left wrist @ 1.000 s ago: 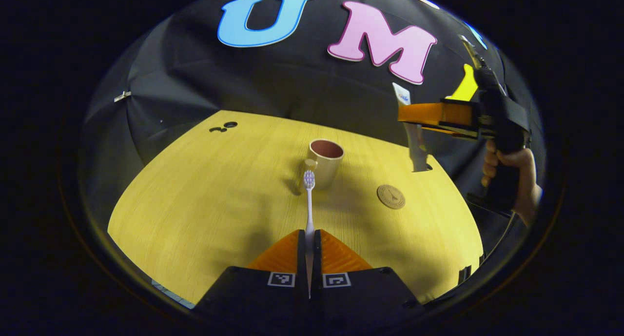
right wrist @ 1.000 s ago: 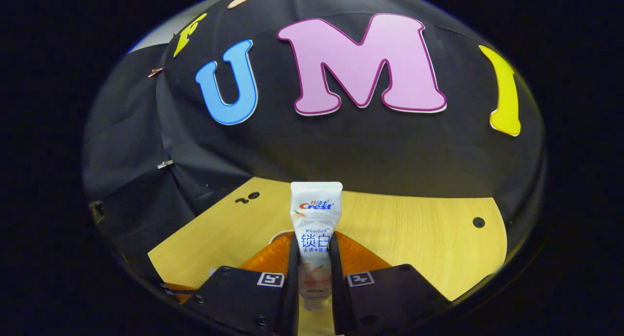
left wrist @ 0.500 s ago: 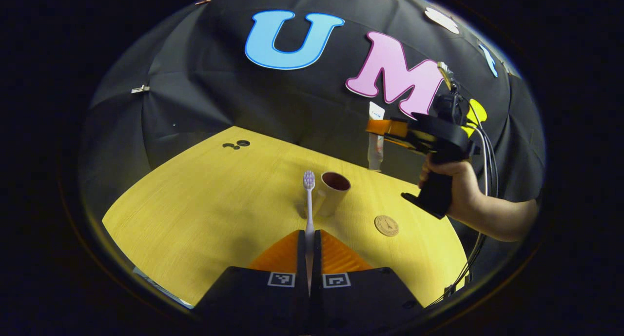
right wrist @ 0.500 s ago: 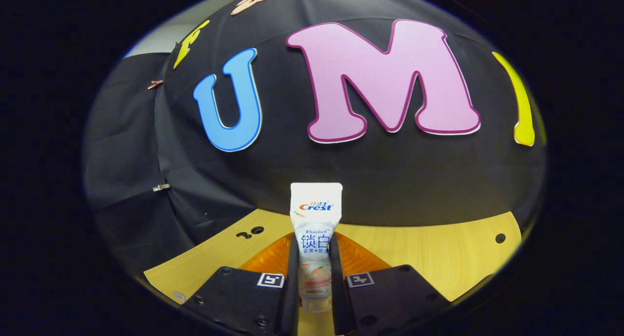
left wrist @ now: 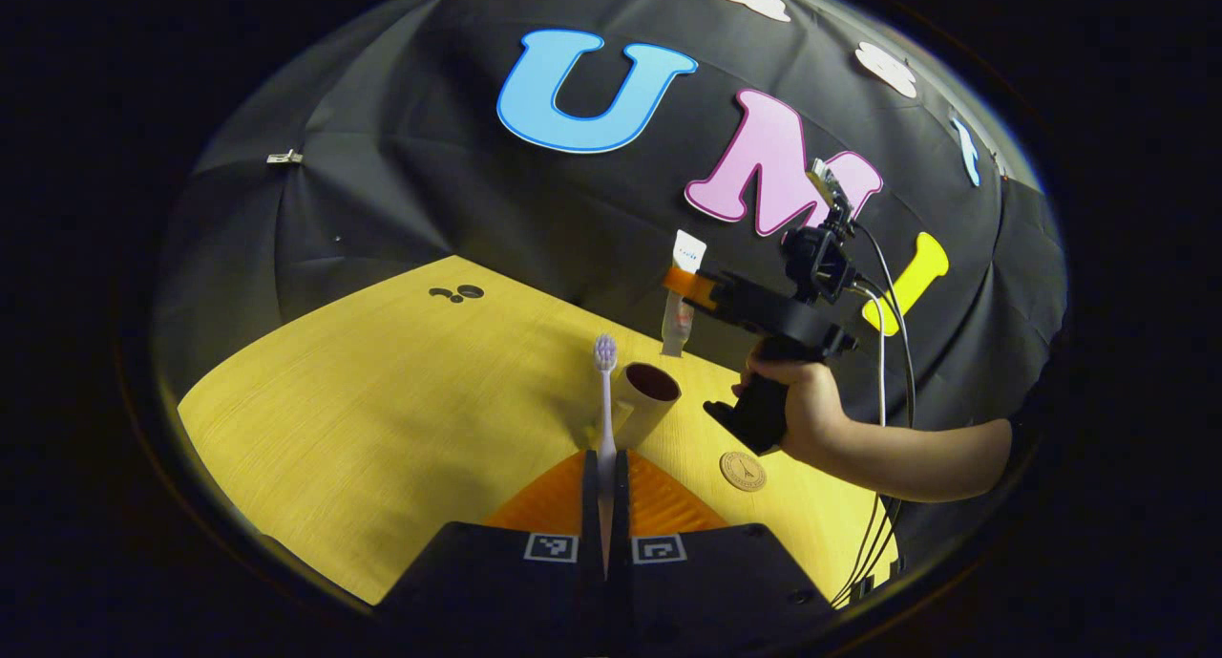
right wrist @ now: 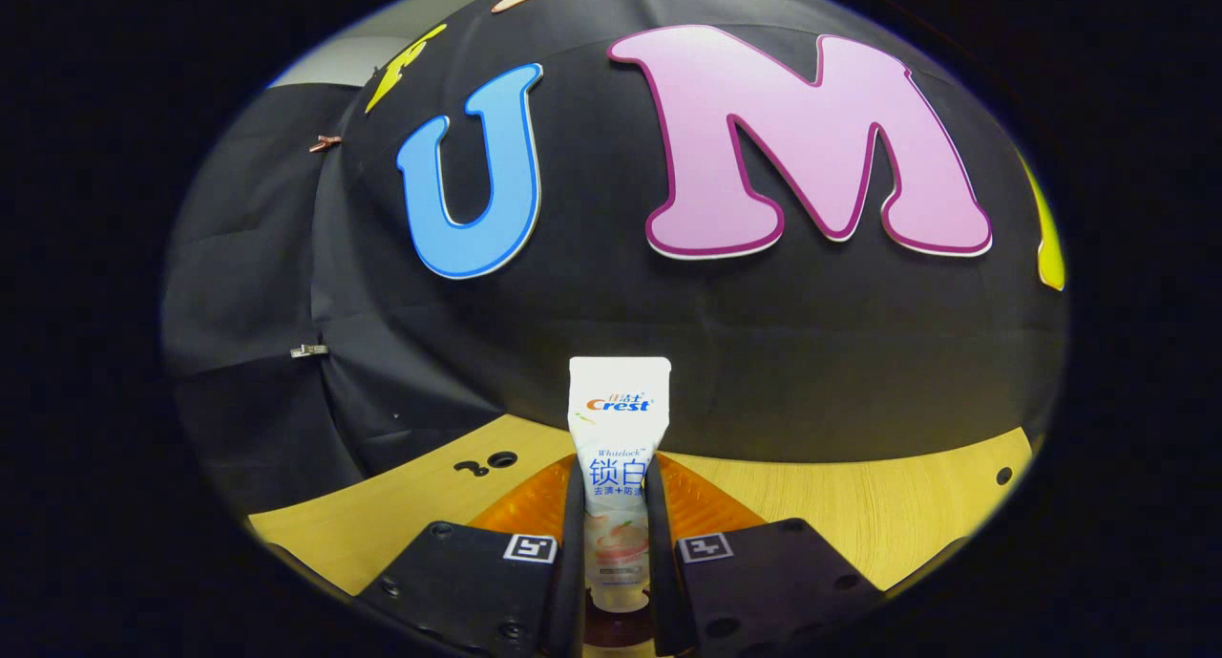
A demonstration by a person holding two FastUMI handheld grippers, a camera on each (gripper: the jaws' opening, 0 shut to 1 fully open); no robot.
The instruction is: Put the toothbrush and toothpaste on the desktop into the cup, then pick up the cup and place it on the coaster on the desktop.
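Yellow wooden desktop [left wrist: 382, 391] bears cup [left wrist: 647, 402] and coaster [left wrist: 743, 470].

Black cloth [left wrist: 401, 190] hangs creased behind a pale wooden table [left wrist: 382, 400]. Small dark holes [left wrist: 456, 293] sit near the table's far edge

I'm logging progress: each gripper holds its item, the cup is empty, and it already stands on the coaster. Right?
Not quite. In the left gripper view the cup stands on the bare desk, apart from the coaster. The rest holds: toothbrush and toothpaste are both gripped.
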